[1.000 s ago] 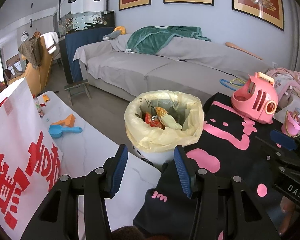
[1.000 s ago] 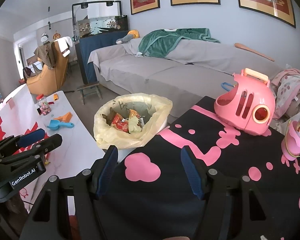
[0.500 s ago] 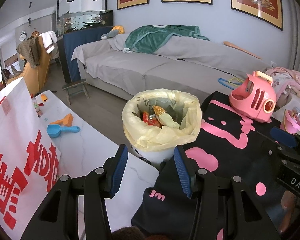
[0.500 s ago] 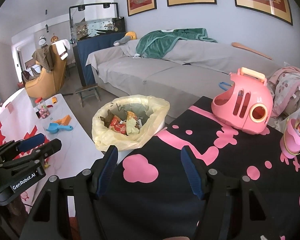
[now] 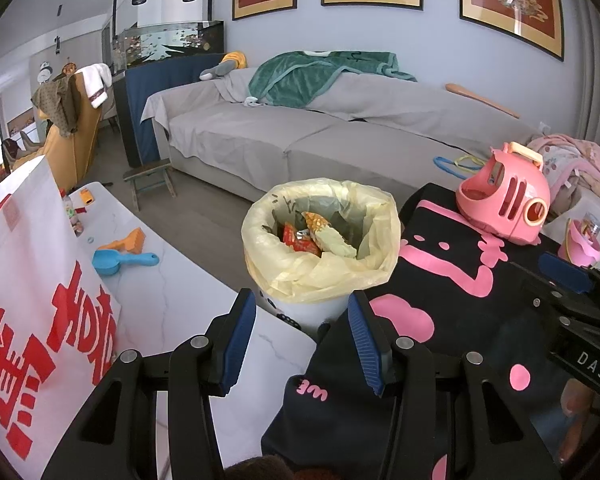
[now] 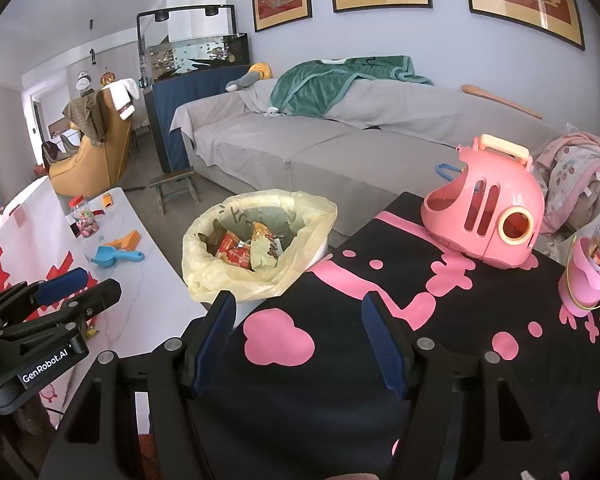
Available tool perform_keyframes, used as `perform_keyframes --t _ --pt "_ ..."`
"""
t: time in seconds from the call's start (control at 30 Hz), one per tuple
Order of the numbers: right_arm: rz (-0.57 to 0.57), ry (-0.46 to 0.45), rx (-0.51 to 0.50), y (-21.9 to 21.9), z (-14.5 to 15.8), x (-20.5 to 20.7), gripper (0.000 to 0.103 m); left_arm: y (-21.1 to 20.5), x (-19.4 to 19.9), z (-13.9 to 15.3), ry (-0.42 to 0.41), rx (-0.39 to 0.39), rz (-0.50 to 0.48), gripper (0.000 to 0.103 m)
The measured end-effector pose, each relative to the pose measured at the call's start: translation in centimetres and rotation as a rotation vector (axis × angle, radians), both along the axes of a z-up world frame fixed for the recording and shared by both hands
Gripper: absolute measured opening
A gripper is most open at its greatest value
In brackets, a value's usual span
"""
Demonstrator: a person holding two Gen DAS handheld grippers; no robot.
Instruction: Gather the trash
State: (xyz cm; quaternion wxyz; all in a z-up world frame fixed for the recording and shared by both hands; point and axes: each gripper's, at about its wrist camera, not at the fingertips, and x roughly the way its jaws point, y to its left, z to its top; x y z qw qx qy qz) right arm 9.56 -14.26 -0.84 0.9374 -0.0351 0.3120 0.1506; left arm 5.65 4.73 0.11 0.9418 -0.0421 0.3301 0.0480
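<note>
A white trash bin lined with a yellow bag [image 5: 320, 240] stands between the white table and the black cloth; it also shows in the right wrist view [image 6: 255, 244]. Snack wrappers [image 5: 312, 236] lie inside it, red and green ones in the right wrist view [image 6: 247, 252]. My left gripper [image 5: 302, 316] is open and empty, just in front of the bin. My right gripper [image 6: 297, 320] is open and empty, over the black cloth with pink shapes [image 6: 380, 360], to the right of the bin.
A white marble table [image 5: 159, 292] holds a blue scoop [image 5: 115, 262], an orange toy and a candy jar [image 6: 83, 220]. A white sign with red characters [image 5: 23, 320] stands at left. A pink toy carrier [image 6: 484, 216] and a pink cup [image 6: 588, 276] sit on the cloth. A grey sofa [image 5: 300, 136] is behind.
Both grippers have drifted slightly back and up from the bin. Nothing was picked up or let go.
</note>
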Motion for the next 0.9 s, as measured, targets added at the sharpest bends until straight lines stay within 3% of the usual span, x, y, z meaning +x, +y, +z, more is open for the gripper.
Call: perform_keyframes --t 0.9 --pt "-0.001 0.005 -0.003 -0.15 -0.14 -0.05 0.063 -0.07 -0.12 -0.12 0.0 -0.002 0.003 0.049"
